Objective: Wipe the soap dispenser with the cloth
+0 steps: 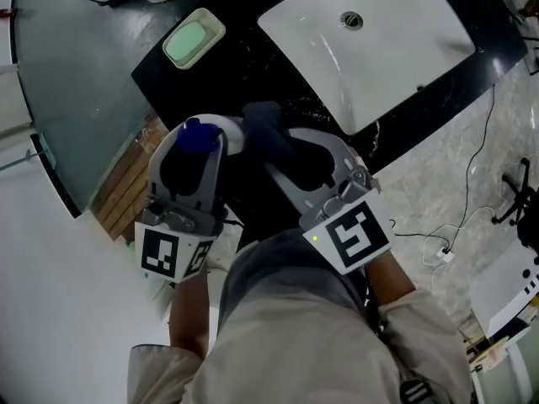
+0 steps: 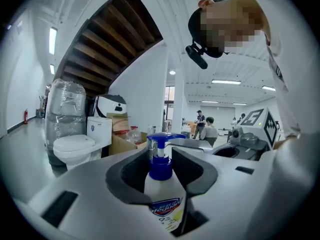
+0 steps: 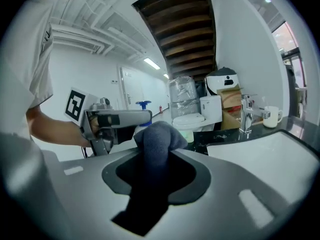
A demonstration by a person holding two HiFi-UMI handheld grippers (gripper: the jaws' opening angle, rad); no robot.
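My left gripper [image 2: 162,181] is shut on a white soap dispenser [image 2: 165,204] with a blue pump head [image 2: 161,140], held upright and lifted off the counter. From above, the blue pump [image 1: 198,135] shows between the left gripper's [image 1: 202,146] jaws. My right gripper [image 3: 155,159] is shut on a dark blue-grey cloth [image 3: 156,139], bunched above its jaws. In the head view the cloth [image 1: 268,133] in the right gripper [image 1: 282,141] sits right beside the dispenser's white body [image 1: 232,133]; I cannot tell whether they touch. The left gripper [image 3: 117,119] shows beyond the cloth.
A white basin [image 1: 370,40] is set in a black counter [image 1: 253,66], with a green soap bar in a dish [image 1: 192,39] at its left. A tap [image 3: 246,113] and a cup [image 3: 270,116] stand at the basin's edge. A toilet [image 2: 75,146] and boxes stand behind. Cables lie on the floor [image 1: 446,225].
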